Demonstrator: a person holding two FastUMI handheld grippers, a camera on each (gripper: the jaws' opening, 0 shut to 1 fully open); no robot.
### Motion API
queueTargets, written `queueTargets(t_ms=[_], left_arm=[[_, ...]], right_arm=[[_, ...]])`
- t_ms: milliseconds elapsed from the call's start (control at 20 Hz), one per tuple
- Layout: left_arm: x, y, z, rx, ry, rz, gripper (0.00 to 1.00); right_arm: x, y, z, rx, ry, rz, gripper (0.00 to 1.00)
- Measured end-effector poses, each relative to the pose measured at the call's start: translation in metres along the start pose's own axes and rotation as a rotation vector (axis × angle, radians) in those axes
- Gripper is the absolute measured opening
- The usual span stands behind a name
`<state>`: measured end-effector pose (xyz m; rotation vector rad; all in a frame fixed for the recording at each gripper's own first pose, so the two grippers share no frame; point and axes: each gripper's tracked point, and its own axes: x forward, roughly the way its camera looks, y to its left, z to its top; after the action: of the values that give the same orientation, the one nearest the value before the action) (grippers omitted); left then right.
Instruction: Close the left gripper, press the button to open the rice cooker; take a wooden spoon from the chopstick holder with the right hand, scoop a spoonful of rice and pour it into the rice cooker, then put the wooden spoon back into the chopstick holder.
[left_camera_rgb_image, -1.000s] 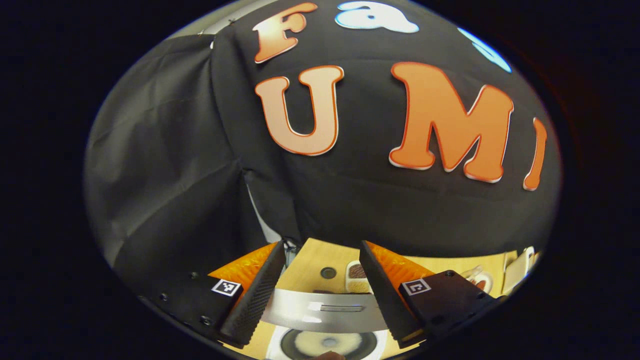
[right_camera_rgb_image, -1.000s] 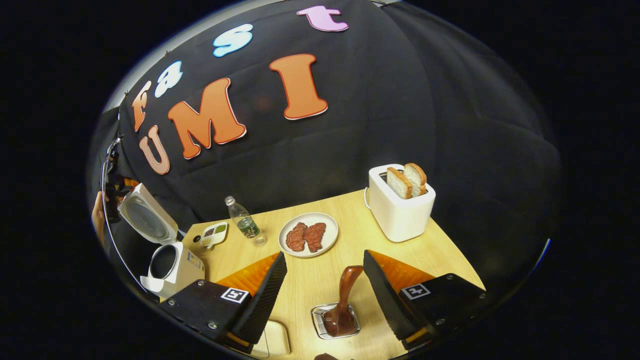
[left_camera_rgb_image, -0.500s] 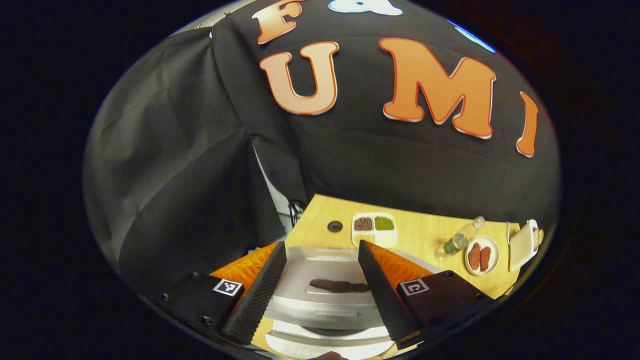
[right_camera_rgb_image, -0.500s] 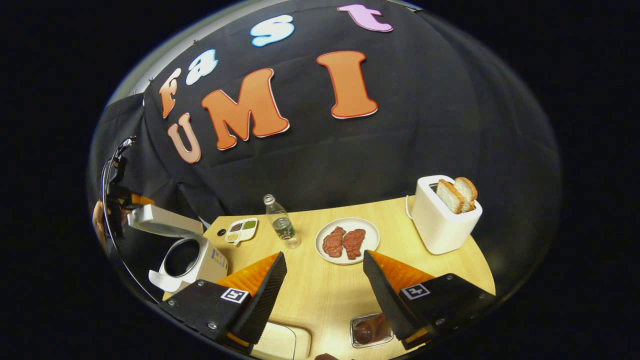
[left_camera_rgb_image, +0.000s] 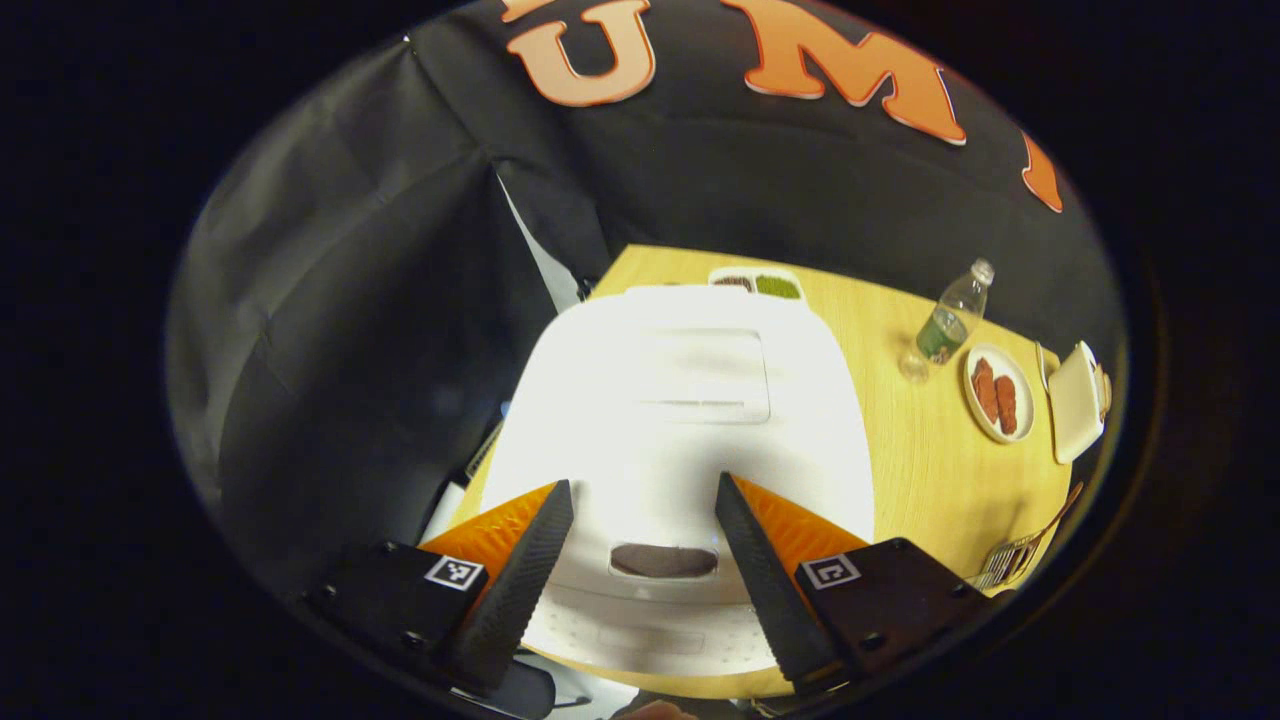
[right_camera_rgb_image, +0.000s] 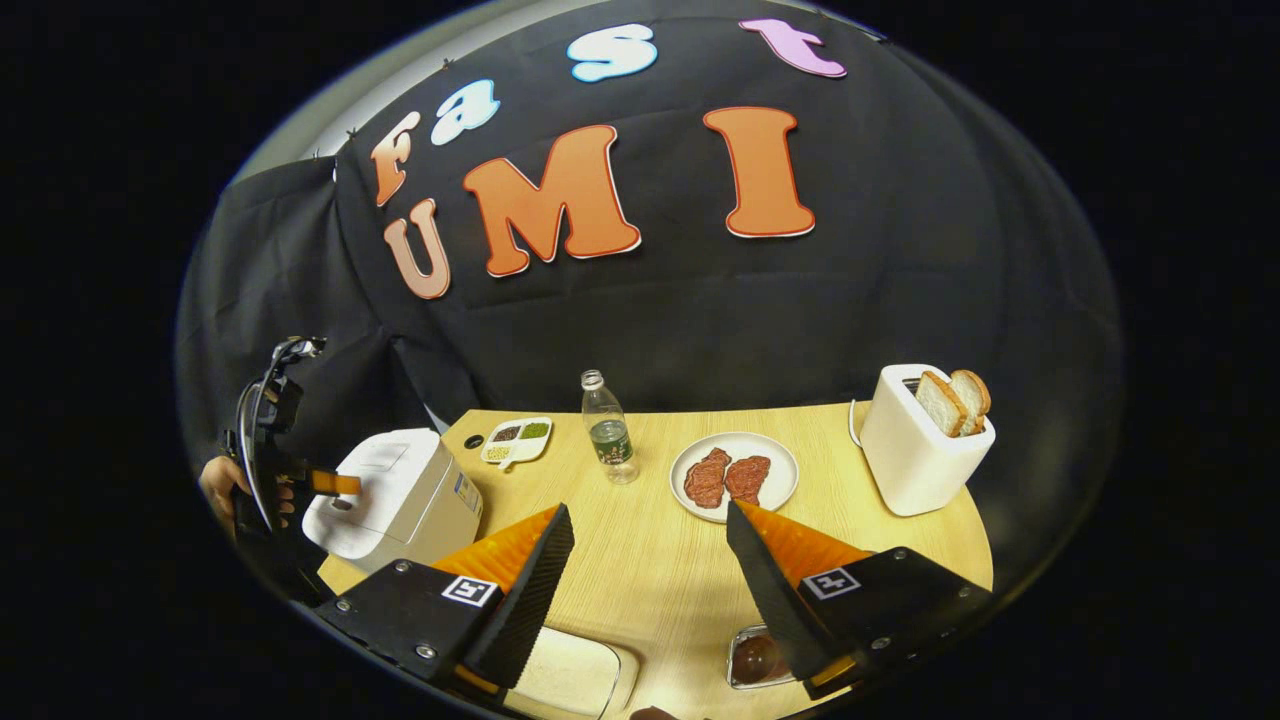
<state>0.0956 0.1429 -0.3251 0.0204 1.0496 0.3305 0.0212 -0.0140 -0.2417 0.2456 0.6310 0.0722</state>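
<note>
The white rice cooker (left_camera_rgb_image: 690, 400) sits right under my left gripper (left_camera_rgb_image: 642, 482) with its lid down. That gripper is open, and its fingers straddle the dark button (left_camera_rgb_image: 663, 560) at the lid's front edge. In the right gripper view the cooker (right_camera_rgb_image: 400, 495) stands at the table's left, with the left gripper (right_camera_rgb_image: 320, 482) over it in a person's hand (right_camera_rgb_image: 215, 482). My right gripper (right_camera_rgb_image: 648, 507) hangs open over the table with nothing between its fingers. The brown wooden spoon (right_camera_rgb_image: 755, 658) stands in the metal chopstick holder (right_camera_rgb_image: 737, 678), partly hidden behind the right finger.
A white tub (right_camera_rgb_image: 575, 675) lies near the front edge. Farther back on the wooden table (right_camera_rgb_image: 650, 570) are a water bottle (right_camera_rgb_image: 608, 430), a plate of meat (right_camera_rgb_image: 733, 478), a small divided dish (right_camera_rgb_image: 516, 440) and a toaster (right_camera_rgb_image: 920, 450) holding bread.
The rice cooker's lid has gone from raised to down, with the left gripper tilting down after it. The right gripper has drawn back from the spoon, which stays in its holder.
</note>
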Motion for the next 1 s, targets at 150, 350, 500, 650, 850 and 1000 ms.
queueTargets(t_ms=[150, 350, 500, 650, 850, 1000], left_arm=[[-0.002, -0.006, -0.012, -0.113, 0.074, -0.045, 0.94], [0.007, -0.004, -0.01, -0.089, 0.001, -0.056, 0.96], [0.0, -0.009, -0.007, -0.07, -0.075, -0.082, 0.95], [-0.025, -0.018, 0.012, -0.077, -0.191, -0.143, 0.95], [-0.089, -0.018, 0.053, -0.036, -0.422, -0.153, 0.95], [-0.144, -0.015, 0.064, -0.022, -0.577, -0.193, 0.94]], right_arm=[[-0.009, 0.003, -0.001, -0.015, -0.011, 0.002, 0.95], [-0.01, 0.011, -0.006, -0.024, 0.002, 0.024, 0.95], [-0.014, 0.021, 0.001, -0.029, -0.015, 0.042, 0.95], [-0.018, 0.028, 0.012, -0.037, -0.05, 0.047, 0.95], [-0.033, 0.043, 0.041, -0.07, -0.156, 0.038, 0.95], [-0.05, 0.047, 0.07, -0.109, -0.248, 0.007, 0.95]])
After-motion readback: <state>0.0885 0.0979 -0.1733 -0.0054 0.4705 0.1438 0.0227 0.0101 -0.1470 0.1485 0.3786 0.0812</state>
